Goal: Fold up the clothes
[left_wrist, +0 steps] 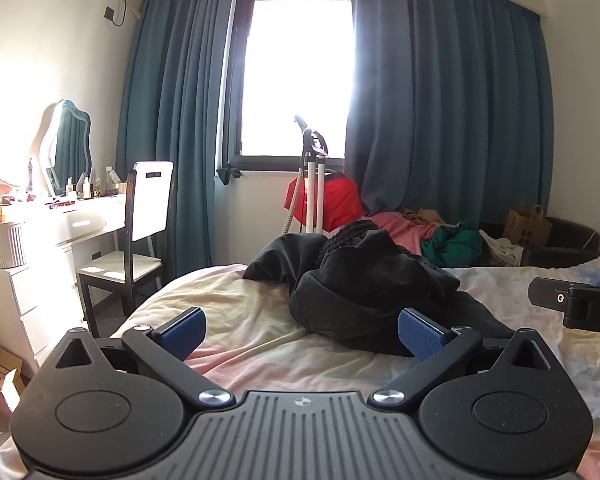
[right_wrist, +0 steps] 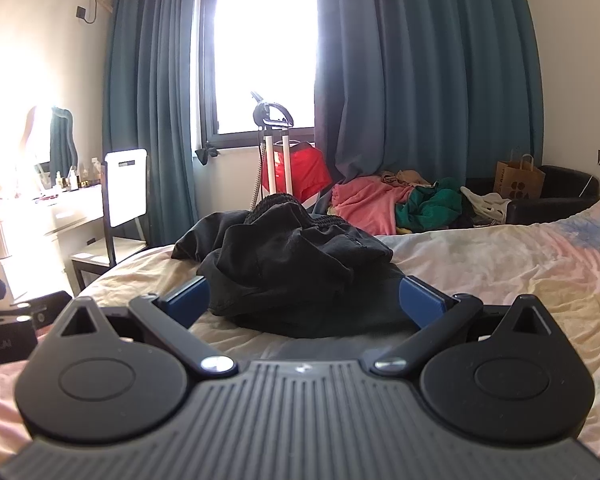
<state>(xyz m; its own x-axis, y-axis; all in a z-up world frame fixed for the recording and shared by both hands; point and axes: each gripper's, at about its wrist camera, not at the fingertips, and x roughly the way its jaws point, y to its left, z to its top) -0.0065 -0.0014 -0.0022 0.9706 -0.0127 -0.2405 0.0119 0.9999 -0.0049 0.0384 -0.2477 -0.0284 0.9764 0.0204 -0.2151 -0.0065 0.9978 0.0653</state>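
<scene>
A crumpled black garment [left_wrist: 364,284] lies in a heap on the bed's pale sheet [left_wrist: 240,320]; it also shows in the right wrist view [right_wrist: 296,268]. My left gripper [left_wrist: 302,330] is open and empty, low over the sheet, its right pad close to the garment's near edge. My right gripper [right_wrist: 304,300] is open, its blue pads either side of the garment's near edge, holding nothing. The right gripper's body shows at the right edge of the left wrist view [left_wrist: 580,304].
A pile of pink, green and tan clothes [right_wrist: 404,200] lies beyond the bed by the curtains. A garment steamer stand [right_wrist: 274,148] with a red cloth stands under the window. A chair [left_wrist: 140,232] and white dressing table [left_wrist: 40,232] stand left. A paper bag [right_wrist: 518,178] sits on a dark armchair.
</scene>
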